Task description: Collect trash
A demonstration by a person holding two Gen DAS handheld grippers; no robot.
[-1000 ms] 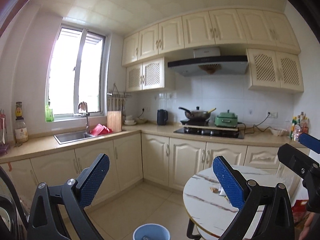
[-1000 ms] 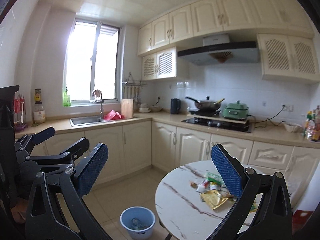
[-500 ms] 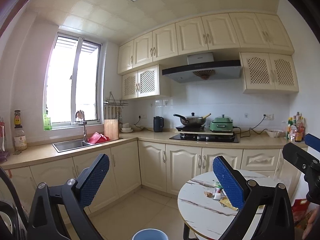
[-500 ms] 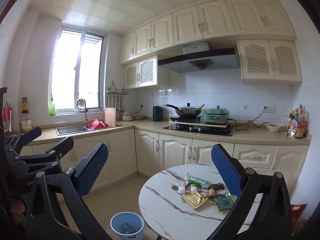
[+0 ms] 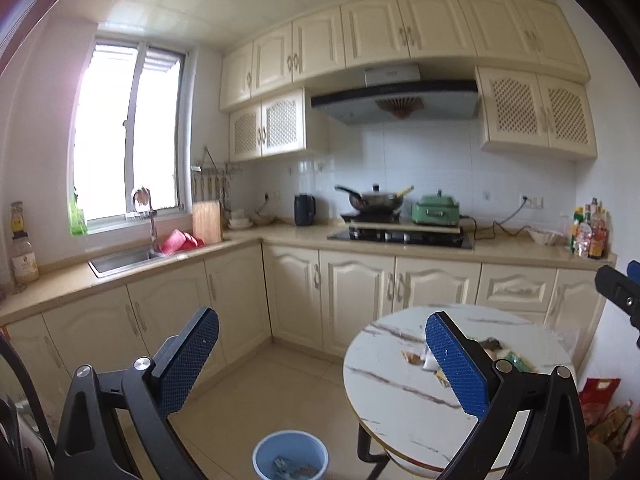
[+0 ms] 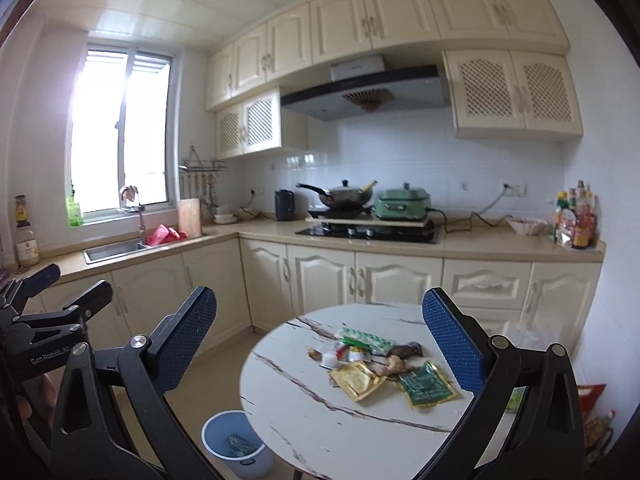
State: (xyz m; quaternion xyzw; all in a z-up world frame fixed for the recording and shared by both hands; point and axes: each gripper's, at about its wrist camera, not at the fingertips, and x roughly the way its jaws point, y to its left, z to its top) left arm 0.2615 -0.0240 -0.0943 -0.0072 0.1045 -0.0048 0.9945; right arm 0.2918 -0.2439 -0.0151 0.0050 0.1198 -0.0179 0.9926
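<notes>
Both claws, your left gripper and right gripper, gape wide, empty, raised for approach. Wrappers lie clustered on the round table; the blue bin sits just beside it for short drops.

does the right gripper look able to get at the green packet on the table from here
Probably yes: the right gripper is open and empty, and the green packet lies uncovered on top of the round table, nothing between them.
</notes>
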